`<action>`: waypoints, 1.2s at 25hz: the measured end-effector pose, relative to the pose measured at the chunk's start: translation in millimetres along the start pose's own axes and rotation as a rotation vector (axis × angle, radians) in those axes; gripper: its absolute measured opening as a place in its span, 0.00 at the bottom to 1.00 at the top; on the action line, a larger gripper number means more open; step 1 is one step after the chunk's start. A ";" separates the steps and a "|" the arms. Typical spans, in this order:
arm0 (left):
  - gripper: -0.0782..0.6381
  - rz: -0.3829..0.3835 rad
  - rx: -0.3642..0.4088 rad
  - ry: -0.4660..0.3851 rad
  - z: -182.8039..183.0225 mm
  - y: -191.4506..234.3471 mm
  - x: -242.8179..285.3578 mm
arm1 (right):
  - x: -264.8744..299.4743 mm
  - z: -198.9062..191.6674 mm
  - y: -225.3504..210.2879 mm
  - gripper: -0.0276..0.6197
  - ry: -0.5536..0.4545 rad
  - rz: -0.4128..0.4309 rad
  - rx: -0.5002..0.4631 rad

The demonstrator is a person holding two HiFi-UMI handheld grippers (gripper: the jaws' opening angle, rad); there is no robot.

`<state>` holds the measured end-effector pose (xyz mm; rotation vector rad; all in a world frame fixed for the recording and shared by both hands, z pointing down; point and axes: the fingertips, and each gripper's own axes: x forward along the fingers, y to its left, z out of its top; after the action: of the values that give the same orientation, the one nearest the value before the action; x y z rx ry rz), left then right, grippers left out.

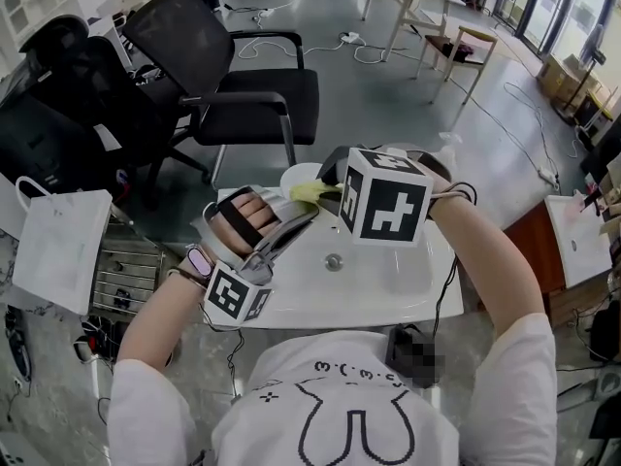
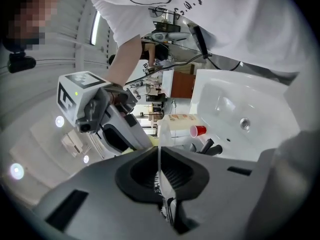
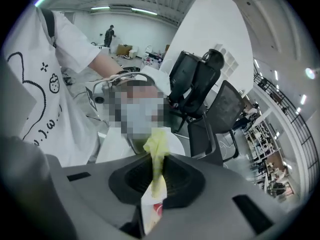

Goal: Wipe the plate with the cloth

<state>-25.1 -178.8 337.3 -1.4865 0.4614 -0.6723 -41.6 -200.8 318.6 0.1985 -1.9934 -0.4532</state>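
The left gripper (image 2: 160, 158) is clamped shut on the rim of the plate (image 1: 297, 176), holding it up at the far side of the sink (image 1: 388, 272). The yellow cloth (image 1: 316, 192) lies against the plate, pinched tight in the right gripper (image 3: 158, 176). Wiping looks under way to me. I can't tell how much of the plate is clean.

White short-sleeved T-shirt (image 1: 340, 411) is showing here, carrying a black pixel-line doodle and small symbols across the chest. A watch (image 1: 200, 260) with a pale pink face is ringing the left wrist. A thin black cable (image 1: 469, 190) is looping round the right wrist. The left gripper (image 1: 309, 210) and right gripper (image 1: 326, 184) are showing grey bodies, each bearing a white cube (image 1: 385, 205) of black square markers.
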 end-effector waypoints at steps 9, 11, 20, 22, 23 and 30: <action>0.13 0.002 0.003 0.019 -4.8 -0.1 -4.8 | 10.4 -46.8 -2.2 0.12 0.118 0.018 0.021; 0.13 0.002 0.005 0.015 -3.5 -0.1 -4.7 | 11.3 -59.0 -2.4 0.12 0.125 0.024 0.059; 0.13 -0.005 0.010 -0.006 1.3 -2.9 -3.5 | 10.1 -100.5 -8.7 0.12 0.202 0.019 0.125; 0.13 -0.004 0.013 -0.011 3.0 -2.3 -3.4 | 2.8 -96.0 -16.9 0.12 0.192 -0.018 0.125; 0.13 -0.003 0.016 -0.013 3.5 -1.8 -3.3 | -1.5 -90.4 -22.1 0.12 0.178 -0.040 0.124; 0.13 -0.003 0.034 -0.021 3.7 0.3 -4.3 | -4.6 -11.9 -20.3 0.12 -0.023 0.001 0.086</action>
<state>-25.8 -173.2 336.7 -1.4610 0.4289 -0.6633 -30.0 -220.6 311.4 0.2469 -2.0372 -0.3708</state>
